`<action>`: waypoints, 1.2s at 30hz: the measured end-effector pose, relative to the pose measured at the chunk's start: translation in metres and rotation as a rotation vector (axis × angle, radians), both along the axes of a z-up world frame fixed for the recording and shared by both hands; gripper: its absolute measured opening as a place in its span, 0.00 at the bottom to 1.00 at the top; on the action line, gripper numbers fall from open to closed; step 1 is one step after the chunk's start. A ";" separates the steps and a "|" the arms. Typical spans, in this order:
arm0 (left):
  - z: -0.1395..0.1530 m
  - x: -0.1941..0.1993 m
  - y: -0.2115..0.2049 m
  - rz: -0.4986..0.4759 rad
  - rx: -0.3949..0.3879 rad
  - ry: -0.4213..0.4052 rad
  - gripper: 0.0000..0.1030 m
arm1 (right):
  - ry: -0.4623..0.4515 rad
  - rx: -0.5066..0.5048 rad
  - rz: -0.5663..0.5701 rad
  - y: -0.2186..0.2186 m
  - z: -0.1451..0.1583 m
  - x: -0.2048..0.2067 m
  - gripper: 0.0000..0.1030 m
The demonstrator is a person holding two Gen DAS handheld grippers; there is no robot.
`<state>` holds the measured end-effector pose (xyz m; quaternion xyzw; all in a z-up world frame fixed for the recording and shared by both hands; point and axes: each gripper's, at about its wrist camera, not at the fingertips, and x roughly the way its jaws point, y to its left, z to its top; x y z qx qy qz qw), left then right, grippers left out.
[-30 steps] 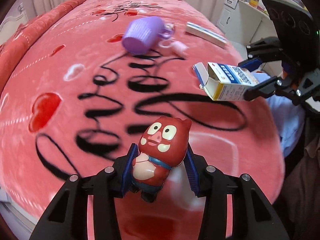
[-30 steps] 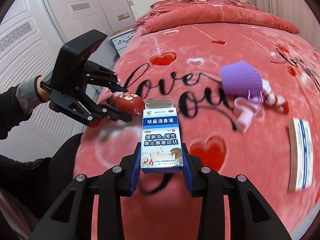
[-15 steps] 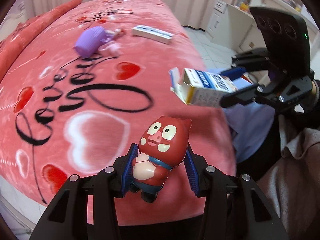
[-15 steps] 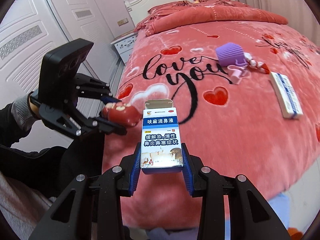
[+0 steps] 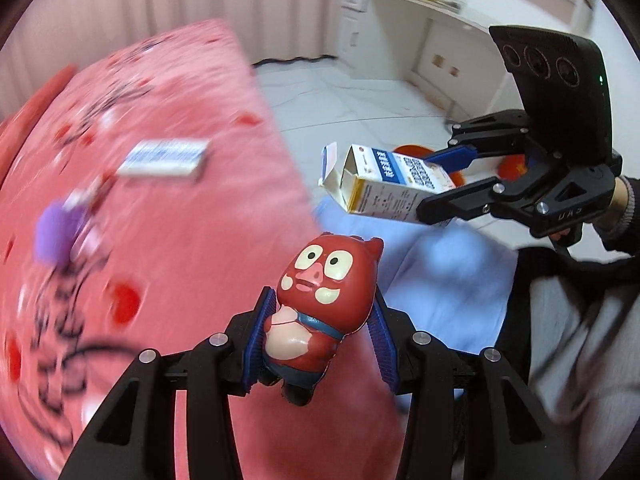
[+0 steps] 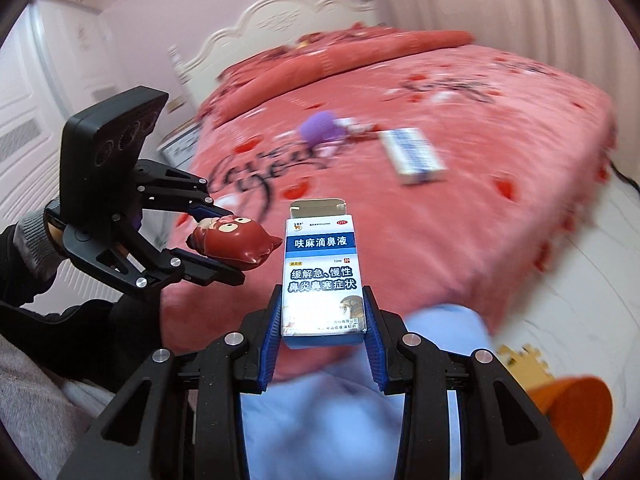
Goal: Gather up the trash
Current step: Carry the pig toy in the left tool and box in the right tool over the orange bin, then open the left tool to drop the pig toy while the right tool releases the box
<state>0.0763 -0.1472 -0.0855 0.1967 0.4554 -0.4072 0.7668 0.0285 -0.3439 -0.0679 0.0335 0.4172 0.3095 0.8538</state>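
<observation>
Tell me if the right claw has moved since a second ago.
Yes. The right claw, gripping the medicine box, pulled back off the bed toward its foot.

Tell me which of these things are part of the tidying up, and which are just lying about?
In use: pig toy in the left gripper; medicine box in the right gripper.

Lying about: flat box and purple cup on the bed; orange bin on the floor.

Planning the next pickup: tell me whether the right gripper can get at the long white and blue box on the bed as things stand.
Probably not yet. The right gripper is shut on the nasal drops box, so its jaws are full. The long white and blue box lies uncovered on the bed, but well ahead of the fingers.
</observation>
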 end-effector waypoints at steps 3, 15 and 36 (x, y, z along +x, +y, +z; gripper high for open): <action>-0.001 0.010 -0.048 -0.089 -0.006 -0.004 0.46 | 0.001 0.001 -0.114 -0.050 -0.003 -0.009 0.36; -0.015 0.023 -0.202 -0.343 -0.020 0.006 0.46 | 0.029 -0.033 -0.458 -0.209 -0.021 -0.044 0.36; -0.074 0.035 -0.327 -0.392 0.007 0.078 0.52 | 0.133 -0.039 -0.775 -0.340 -0.086 -0.071 0.36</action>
